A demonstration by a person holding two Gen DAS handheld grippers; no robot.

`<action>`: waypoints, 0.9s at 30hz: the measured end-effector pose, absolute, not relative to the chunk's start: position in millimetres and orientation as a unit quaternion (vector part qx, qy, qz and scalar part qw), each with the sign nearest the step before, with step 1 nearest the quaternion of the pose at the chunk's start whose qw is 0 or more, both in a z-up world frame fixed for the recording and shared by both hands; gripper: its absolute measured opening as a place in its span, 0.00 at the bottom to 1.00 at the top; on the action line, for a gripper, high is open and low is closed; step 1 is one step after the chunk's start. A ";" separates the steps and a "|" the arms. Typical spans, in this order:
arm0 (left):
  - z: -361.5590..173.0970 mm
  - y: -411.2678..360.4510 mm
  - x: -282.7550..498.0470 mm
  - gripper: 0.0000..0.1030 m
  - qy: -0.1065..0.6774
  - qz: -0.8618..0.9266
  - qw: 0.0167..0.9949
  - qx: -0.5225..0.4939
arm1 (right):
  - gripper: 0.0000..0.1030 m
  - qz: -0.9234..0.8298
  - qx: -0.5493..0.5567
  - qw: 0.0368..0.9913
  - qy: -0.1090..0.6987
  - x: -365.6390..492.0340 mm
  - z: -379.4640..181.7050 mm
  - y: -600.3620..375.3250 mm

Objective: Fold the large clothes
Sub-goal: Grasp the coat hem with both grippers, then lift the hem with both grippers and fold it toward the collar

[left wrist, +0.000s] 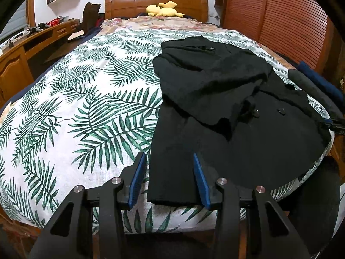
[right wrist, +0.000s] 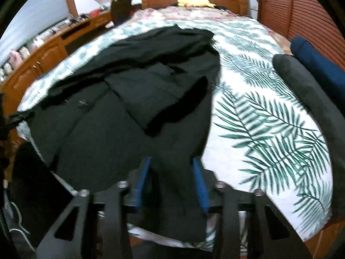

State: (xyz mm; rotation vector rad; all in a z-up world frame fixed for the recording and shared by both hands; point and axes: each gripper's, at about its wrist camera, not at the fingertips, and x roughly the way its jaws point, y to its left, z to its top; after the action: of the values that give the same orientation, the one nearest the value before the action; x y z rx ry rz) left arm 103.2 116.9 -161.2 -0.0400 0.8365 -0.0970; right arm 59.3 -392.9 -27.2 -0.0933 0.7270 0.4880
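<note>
Both wrist views low at the bed's [left wrist: 64, 108] foot, facing the headboard [left wrist: 155, 2], close over the black coat [left wrist: 215, 82], sharing coat and bedspread

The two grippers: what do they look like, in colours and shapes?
Both grippers, left gripper and right gripper, look the same: black angular frames with triangular cut-outs, round silver pivot bolts, and two narrow fingers lined with blue ribbed pads.

left gripper [left wrist: 168, 168] fingers apart, right gripper [right wrist: 171, 168] — angled down
</note>
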 end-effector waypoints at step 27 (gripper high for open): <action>-164.1 107.1 104.0 0.30 0.419 -0.013 0.907 -0.035 | 0.12 0.267 -0.056 0.902 0.335 54.6 -40.4 -394.6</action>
State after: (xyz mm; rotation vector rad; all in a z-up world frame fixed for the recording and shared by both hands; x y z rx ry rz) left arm 104.0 107.1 -164.1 -0.0718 0.8653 -0.0262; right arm 54.6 -394.6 -40.4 -0.1161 0.6925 0.5511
